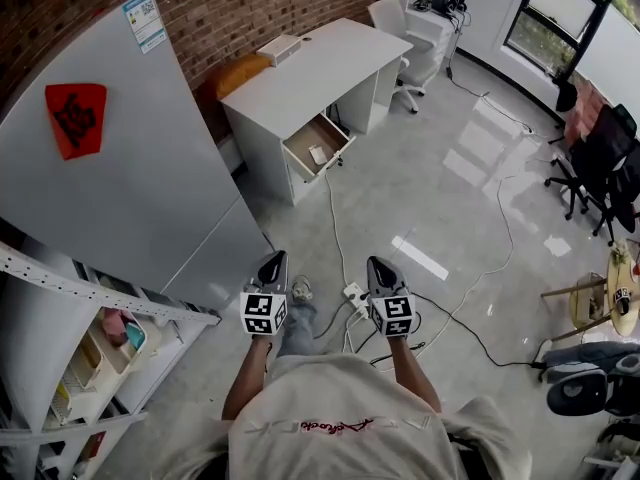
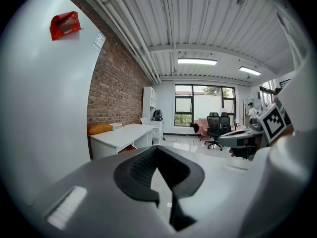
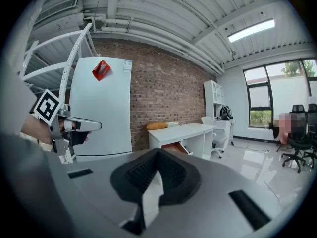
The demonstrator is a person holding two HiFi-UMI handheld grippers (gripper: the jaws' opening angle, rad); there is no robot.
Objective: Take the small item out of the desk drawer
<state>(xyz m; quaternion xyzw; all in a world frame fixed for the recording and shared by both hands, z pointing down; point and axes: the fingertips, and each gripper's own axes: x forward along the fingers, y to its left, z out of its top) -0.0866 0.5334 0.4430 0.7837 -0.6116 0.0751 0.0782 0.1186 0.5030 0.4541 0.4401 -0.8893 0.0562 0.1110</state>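
The left hand-held gripper (image 1: 273,260) and the right hand-held gripper (image 1: 379,265) each have their jaws together on nothing and point ahead over the floor. The small item (image 1: 318,154), pale and flat, lies in the open drawer (image 1: 330,131) of the white counter (image 1: 310,63), far ahead. A good approach would step clear of the cable (image 1: 335,218), then spread one pair of jaws above the drawer before reaching in.
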